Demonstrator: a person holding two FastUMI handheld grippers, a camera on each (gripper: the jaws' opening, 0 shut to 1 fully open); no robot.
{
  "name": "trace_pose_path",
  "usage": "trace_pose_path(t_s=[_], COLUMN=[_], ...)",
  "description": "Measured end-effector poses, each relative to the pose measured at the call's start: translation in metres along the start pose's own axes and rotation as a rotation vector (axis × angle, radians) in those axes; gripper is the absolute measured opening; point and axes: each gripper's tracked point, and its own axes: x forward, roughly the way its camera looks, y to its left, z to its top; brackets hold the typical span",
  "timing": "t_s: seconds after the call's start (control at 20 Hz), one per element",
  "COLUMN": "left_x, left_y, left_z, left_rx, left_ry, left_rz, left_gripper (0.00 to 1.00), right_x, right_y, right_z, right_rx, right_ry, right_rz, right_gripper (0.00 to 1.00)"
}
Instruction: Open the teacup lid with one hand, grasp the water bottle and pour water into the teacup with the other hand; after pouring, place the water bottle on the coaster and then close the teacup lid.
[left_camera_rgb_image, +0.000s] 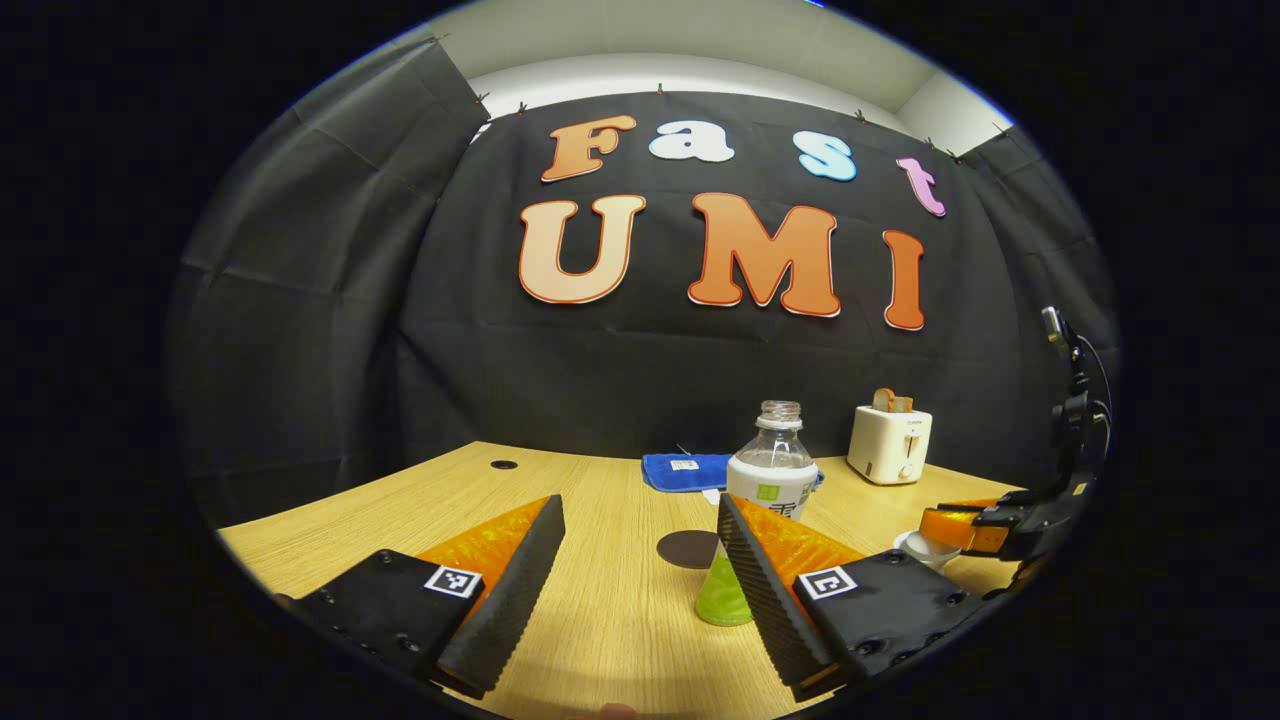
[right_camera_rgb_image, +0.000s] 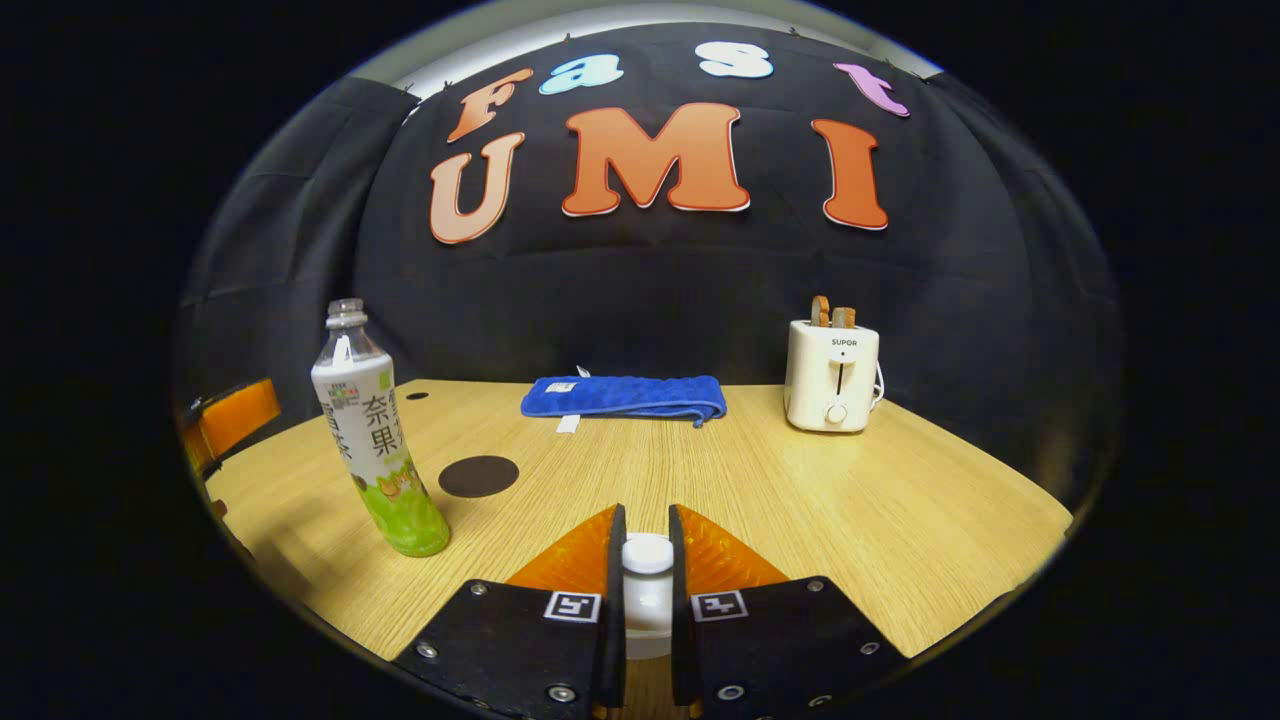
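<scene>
The wooden table (right_camera_rgb_image: 800, 500) is carrying everything. The uncapped water bottle (left_camera_rgb_image: 770, 480) is standing upright at one o'clock from the left gripper (left_camera_rgb_image: 640, 560), whose fingers are spread wide, nearer than the right gripper (right_camera_rgb_image: 647, 575), which is clamping the white teacup lid (right_camera_rgb_image: 648, 553). The dark coaster (left_camera_rgb_image: 688, 548) is lying just beside the bottle. The teacup (left_camera_rgb_image: 925, 548) is mostly hidden.

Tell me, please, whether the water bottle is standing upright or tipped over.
Upright. The water bottle stands on its base on the table, uncapped neck at the top, beside the dark coaster.
</scene>
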Motion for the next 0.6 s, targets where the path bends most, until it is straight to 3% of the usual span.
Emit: trace_pose_path(t_s=[0.25,0.6], left_x=[-0.003,-0.004], left_y=[-0.017,-0.067], left_z=[0.001,-0.011], left_rx=[0.004,-0.002], left_ry=[0.011,0.060], left_rz=[-0.040,-0.156], left_gripper=[0.99,0.99], right_x=[-0.014,-0.025], right_y=[-0.027,-0.075], right_z=[0.017,0.007], right_rx=[-0.008,0.021], right_ry=[-0.041,-0.017], right_rz=[-0.052,-0.151], right_gripper=[0.18,0.19])
